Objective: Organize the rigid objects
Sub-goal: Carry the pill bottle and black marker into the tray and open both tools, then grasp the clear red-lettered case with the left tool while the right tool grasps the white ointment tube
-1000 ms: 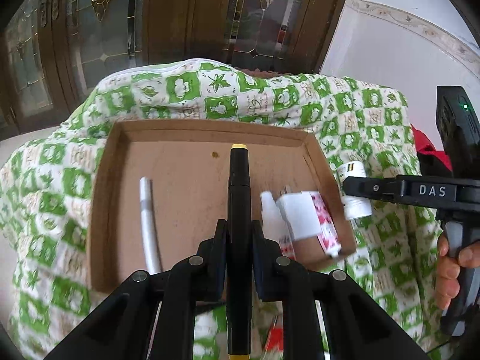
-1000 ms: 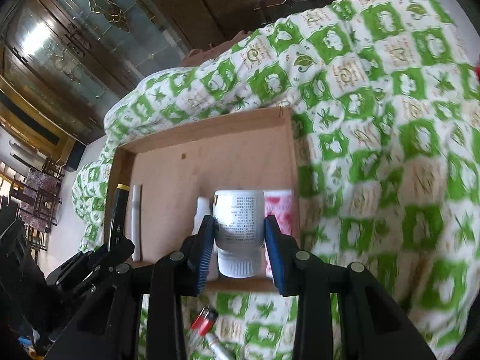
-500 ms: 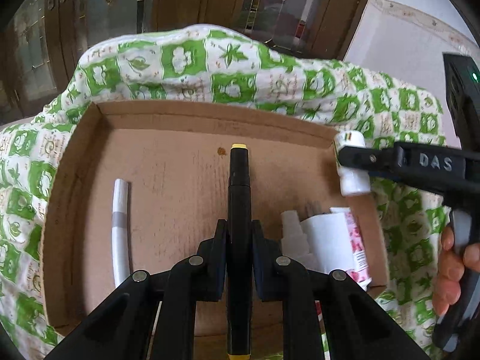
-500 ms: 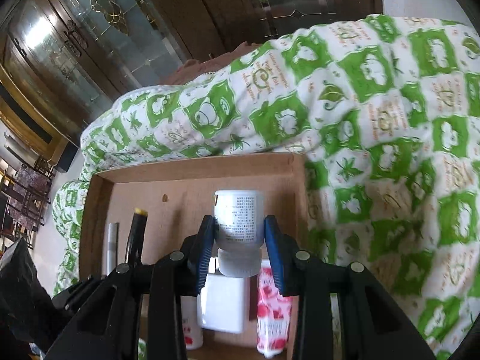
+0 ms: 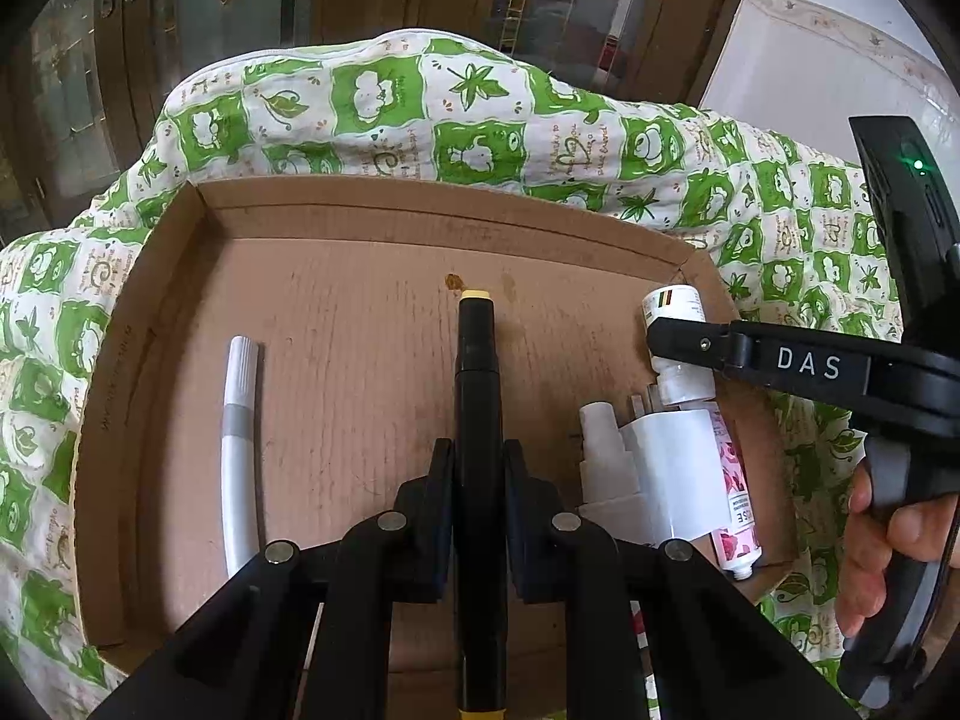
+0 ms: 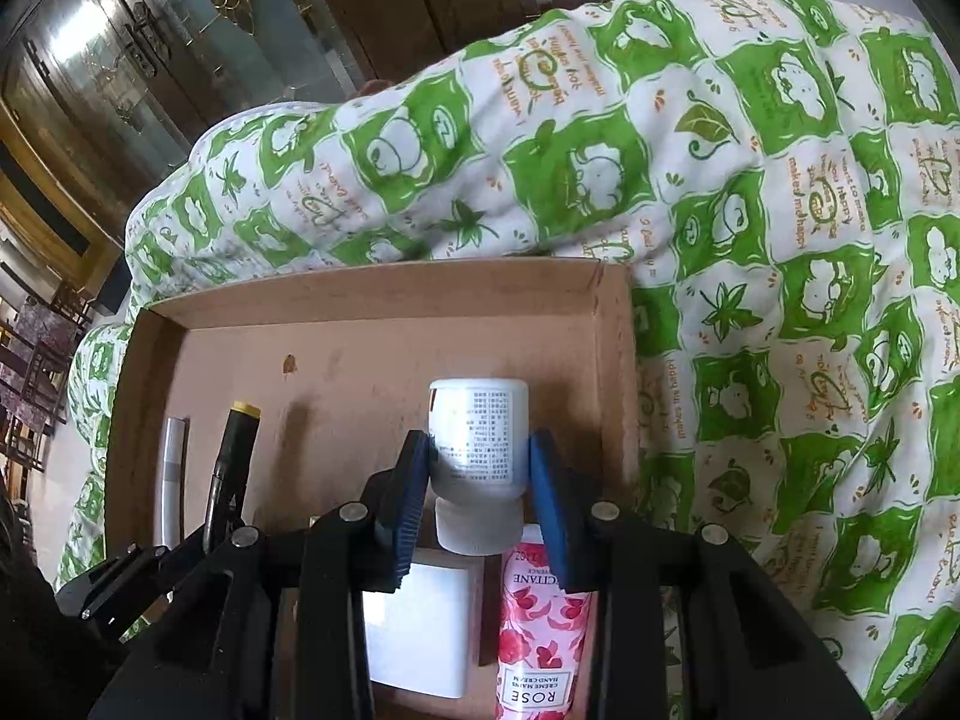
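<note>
marker [image 5: 477, 420] clenched in left claw [image 5: 477, 468], its rear cut off; right claw [image 6: 480, 474] grasping bottle [image 6: 478, 438], cap half hidden.

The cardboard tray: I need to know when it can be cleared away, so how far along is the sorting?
Done: a white pen, a white plug adapter, a spray bottle and a rose hand cream tube lie in the cardboard tray. In hand: the left gripper holds a black marker, the right gripper a small white bottle, both over the tray. Left: setting those two down.
</note>
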Tool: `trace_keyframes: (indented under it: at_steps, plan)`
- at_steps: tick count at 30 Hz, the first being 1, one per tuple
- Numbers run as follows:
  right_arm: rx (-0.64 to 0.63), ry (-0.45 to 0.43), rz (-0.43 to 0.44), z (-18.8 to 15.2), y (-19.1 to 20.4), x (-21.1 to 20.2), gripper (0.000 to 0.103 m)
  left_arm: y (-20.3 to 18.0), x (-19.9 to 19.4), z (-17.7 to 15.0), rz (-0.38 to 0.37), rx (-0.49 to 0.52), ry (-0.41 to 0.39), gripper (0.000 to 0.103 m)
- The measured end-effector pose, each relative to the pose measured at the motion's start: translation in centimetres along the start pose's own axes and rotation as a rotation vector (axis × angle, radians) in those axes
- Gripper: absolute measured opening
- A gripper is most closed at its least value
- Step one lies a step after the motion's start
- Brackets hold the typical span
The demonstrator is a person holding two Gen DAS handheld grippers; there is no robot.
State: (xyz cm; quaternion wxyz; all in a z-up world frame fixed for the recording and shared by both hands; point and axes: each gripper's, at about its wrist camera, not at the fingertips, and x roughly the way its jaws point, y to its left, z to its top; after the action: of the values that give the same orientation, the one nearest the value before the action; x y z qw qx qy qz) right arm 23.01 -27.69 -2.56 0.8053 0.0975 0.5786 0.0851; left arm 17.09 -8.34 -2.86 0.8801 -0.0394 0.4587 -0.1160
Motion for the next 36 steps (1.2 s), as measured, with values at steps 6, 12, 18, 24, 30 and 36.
trace_keyframes:
  at_steps: [6,12,18,24,30,36]
  plan:
    - [-0.011,-0.009,0.029,-0.2,1.0,0.8,0.033,0.0,0.6,-0.3,0.015,0.018,0.003,0.015]
    - [-0.006,-0.009,0.035,-0.3,1.6,1.1,0.04,0.3,0.2,-0.5,0.012,0.002,0.004,0.025]
    - [0.022,-0.034,0.046,-0.4,1.6,-0.7,0.049,0.8,-1.8,-1.1,0.022,-0.012,-0.029,0.051]
    - [0.045,-0.06,0.062,-0.9,2.2,-3.4,0.062,0.6,-5.5,-1.8,0.059,0.033,-0.084,0.072]
    - [0.055,-0.045,0.084,-3.0,2.5,-6.4,0.072,2.1,-8.6,-5.2,0.071,0.149,-0.059,0.081]
    - [0.066,-0.016,0.117,-7.0,2.2,-9.3,0.075,7.1,-12.0,-8.6,0.015,0.009,-0.03,0.081]
